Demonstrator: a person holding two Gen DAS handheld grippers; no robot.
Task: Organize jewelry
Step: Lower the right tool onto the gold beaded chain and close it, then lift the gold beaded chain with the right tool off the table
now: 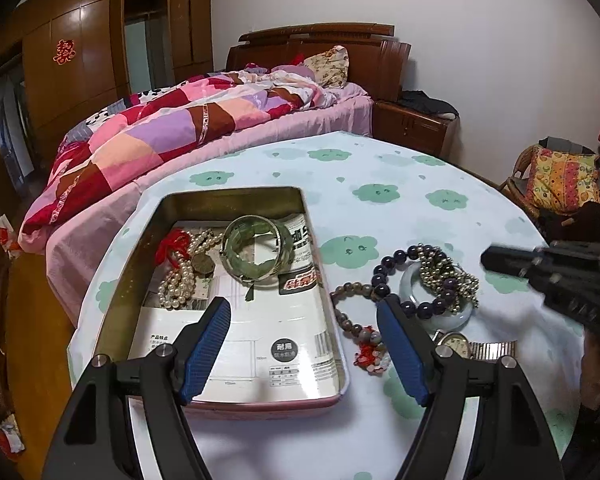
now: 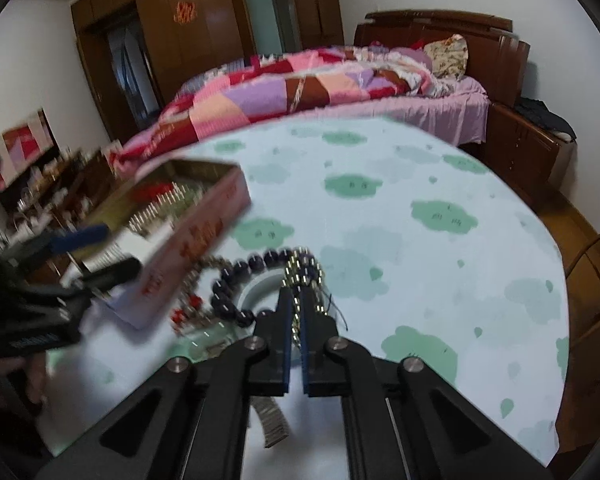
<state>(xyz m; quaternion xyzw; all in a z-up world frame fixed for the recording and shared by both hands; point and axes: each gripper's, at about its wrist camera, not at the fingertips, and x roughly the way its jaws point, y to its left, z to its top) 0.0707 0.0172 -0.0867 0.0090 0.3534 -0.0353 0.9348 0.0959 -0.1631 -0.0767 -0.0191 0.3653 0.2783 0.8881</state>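
Note:
An open metal tin on the table holds a green bangle, pearl beads and a red-tasselled piece. My left gripper is open and empty, straddling the tin's right wall. Beside the tin lie a dark purple bead bracelet, a pale jade bangle, a gold-and-dark bead chain, a brown bead bracelet and a watch. My right gripper is shut on the gold bead chain, just over the jade bangle and the purple beads. The tin lies to its left.
The round table carries a pale blue cloth with green clouds. A bed with a patchwork quilt stands close behind it. A wicker chair with a patterned cushion is at the right. The right gripper also shows in the left wrist view.

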